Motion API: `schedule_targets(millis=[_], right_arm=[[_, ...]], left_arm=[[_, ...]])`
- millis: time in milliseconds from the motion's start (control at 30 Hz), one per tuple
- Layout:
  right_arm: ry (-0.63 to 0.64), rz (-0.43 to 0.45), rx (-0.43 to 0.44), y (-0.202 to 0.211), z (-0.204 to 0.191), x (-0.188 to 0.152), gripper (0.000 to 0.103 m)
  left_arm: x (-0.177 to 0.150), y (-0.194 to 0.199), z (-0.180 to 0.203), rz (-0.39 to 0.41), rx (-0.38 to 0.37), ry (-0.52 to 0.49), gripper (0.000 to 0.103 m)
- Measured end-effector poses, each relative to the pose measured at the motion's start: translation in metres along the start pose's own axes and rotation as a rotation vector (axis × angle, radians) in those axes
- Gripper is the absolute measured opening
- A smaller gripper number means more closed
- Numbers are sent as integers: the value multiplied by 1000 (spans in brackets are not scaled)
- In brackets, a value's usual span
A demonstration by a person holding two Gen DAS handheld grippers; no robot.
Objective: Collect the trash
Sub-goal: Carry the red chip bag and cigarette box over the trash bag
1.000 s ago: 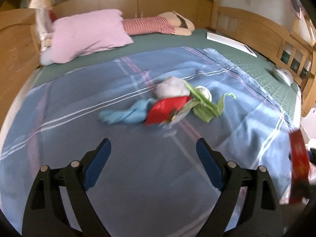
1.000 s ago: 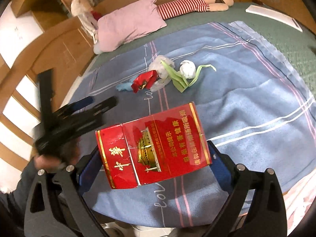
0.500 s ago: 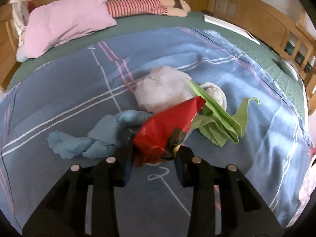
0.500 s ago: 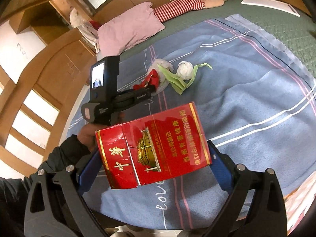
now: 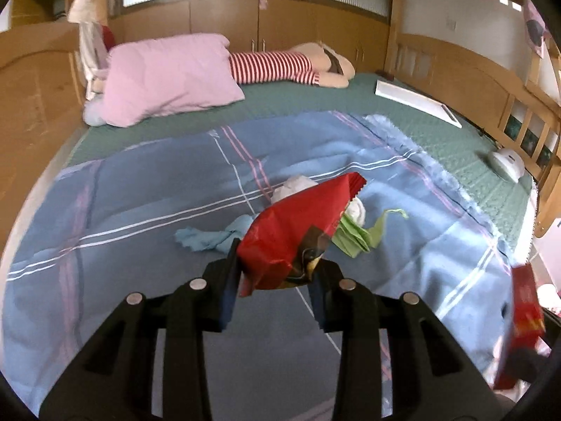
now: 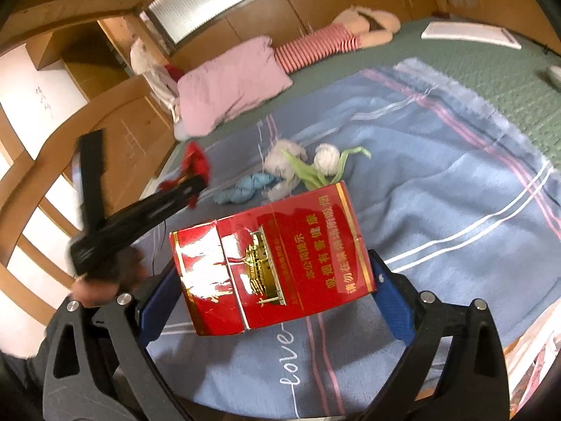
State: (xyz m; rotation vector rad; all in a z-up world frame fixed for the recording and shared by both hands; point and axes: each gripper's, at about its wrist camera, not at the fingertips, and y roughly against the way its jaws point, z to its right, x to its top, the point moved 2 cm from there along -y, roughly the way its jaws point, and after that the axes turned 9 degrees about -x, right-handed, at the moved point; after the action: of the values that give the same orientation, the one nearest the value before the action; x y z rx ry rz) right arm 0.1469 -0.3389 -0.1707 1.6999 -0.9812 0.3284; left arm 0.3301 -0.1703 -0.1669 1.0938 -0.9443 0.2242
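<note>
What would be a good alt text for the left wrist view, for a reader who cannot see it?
The left gripper is shut on a red snack wrapper, lifted above a blue plaid blanket on a bed. Behind it on the blanket lie a blue cloth scrap, white tissue and green paper; a pink pillow lies farther back.

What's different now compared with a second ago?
The left gripper, open above the blanket a second ago, closed on the red snack wrapper and lifted it off the pile. The right gripper kept its hold on the red cigarette pack. The blue cloth, green paper and white wads stayed on the blanket.
</note>
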Motion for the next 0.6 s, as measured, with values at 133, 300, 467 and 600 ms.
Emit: schedule_targets(millis=[133, 300, 467, 600], right_arm=[[-48, 20, -1, 22, 6, -5, 96], [-74, 67, -83, 74, 20, -21, 96], [-141, 153, -194, 144, 49, -41, 96], [-173, 224, -296, 203, 68, -64, 96]], left_arm=[[-10, 46, 14, 28, -1, 14, 36], [-21, 91, 46, 54, -19, -3, 36], [-36, 112, 108, 61, -112, -65, 37], [-47, 124, 163, 57, -209, -114, 37]])
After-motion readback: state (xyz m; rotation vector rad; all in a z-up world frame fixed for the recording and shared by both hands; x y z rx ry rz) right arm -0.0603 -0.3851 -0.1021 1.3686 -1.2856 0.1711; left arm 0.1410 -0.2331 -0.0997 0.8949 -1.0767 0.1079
